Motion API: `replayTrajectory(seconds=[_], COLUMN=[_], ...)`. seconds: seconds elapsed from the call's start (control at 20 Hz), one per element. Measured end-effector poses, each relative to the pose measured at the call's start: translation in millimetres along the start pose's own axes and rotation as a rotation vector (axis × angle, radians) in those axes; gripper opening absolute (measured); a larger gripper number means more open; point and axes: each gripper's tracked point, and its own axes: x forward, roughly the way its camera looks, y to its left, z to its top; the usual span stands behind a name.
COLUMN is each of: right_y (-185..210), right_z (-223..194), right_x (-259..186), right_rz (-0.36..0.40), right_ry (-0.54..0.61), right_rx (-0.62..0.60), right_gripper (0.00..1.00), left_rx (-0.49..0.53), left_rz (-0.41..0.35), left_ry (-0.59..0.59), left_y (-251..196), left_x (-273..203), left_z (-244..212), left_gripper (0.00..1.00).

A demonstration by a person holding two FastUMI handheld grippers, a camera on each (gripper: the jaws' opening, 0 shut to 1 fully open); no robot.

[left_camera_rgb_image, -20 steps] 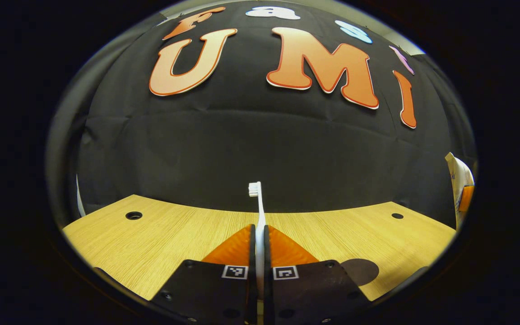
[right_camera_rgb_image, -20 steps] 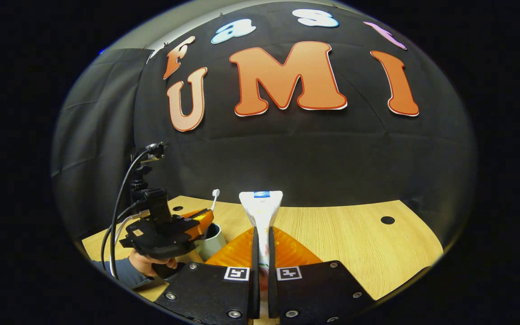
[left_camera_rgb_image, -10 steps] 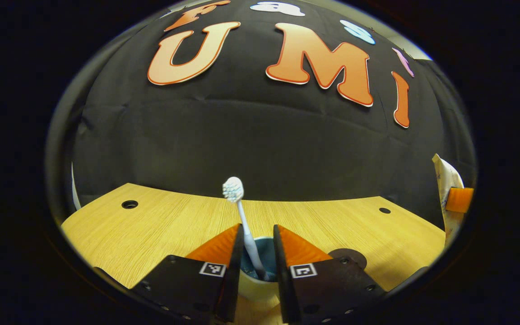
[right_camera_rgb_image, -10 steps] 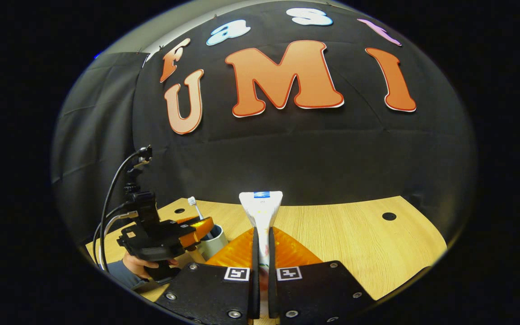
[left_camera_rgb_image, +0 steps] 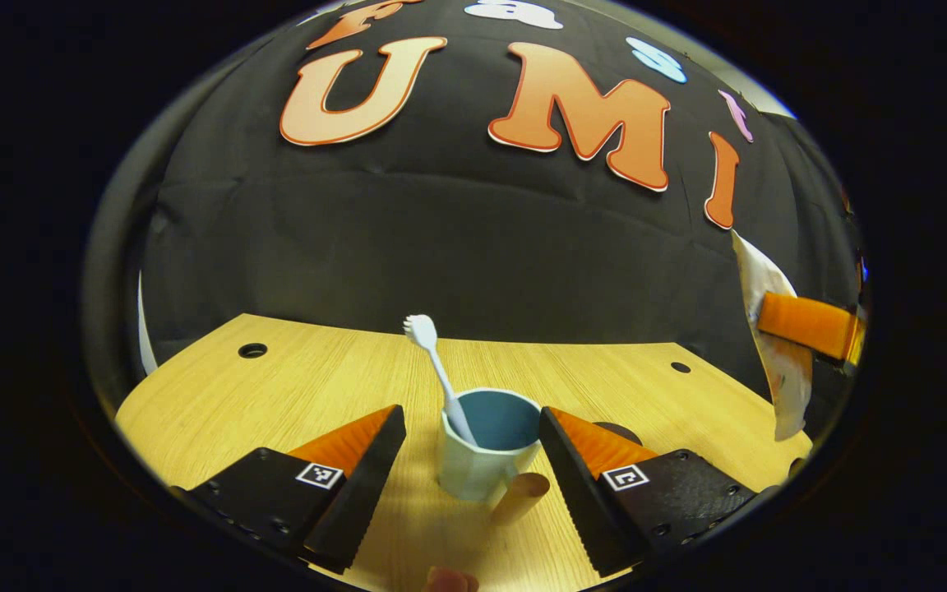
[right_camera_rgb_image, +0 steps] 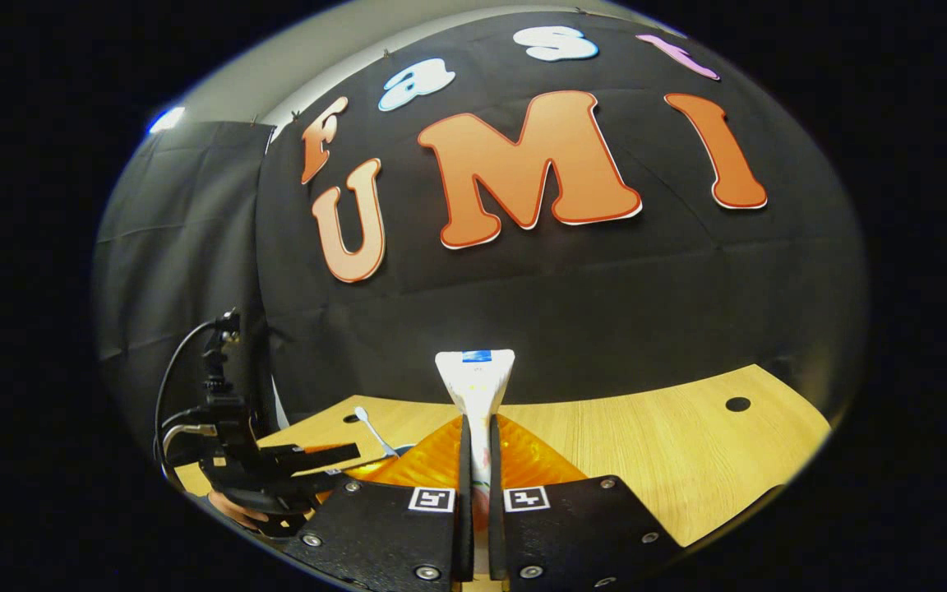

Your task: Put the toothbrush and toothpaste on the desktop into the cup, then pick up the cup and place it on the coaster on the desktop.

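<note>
Two grippers share a wooden desk (left_camera_rgb_image: 276,403). At the centre of the left gripper view, a pale cup (left_camera_rgb_image: 486,448) stands upright with a toothbrush (left_camera_rgb_image: 439,374) leaning inside, bristles up. The left gripper (left_camera_rgb_image: 469,460) is spread wide either side of the cup, touching nothing. At the bottom centre of the right gripper view, the right gripper (right_camera_rgb_image: 478,460) is clamped on an upright toothpaste tube (right_camera_rgb_image: 475,382). A dark coaster (left_camera_rgb_image: 617,430) peeks out behind the cup. The tube should probably be lowered straight over the cup's mouth, clear of the leaning brush, before letting go.
</note>
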Motion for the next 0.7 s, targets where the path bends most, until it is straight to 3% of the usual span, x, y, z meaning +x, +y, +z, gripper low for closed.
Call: replayTrajectory(seconds=[0.4,0.7], right_y=[52,79], right_z=[27,9], right_x=[33,67], right_rz=[0.115,0.157], right_ry=[-0.147,-0.106], right_rx=[0.010,0.045], right_gripper=[0.07,0.07], left_rx=[0.088,0.097], left_rz=[0.010,0.015], left_ry=[-0.091,-0.094], left_y=[22,38], left_x=[-75,-97], left_z=[17,9], left_gripper=[0.98,0.98])
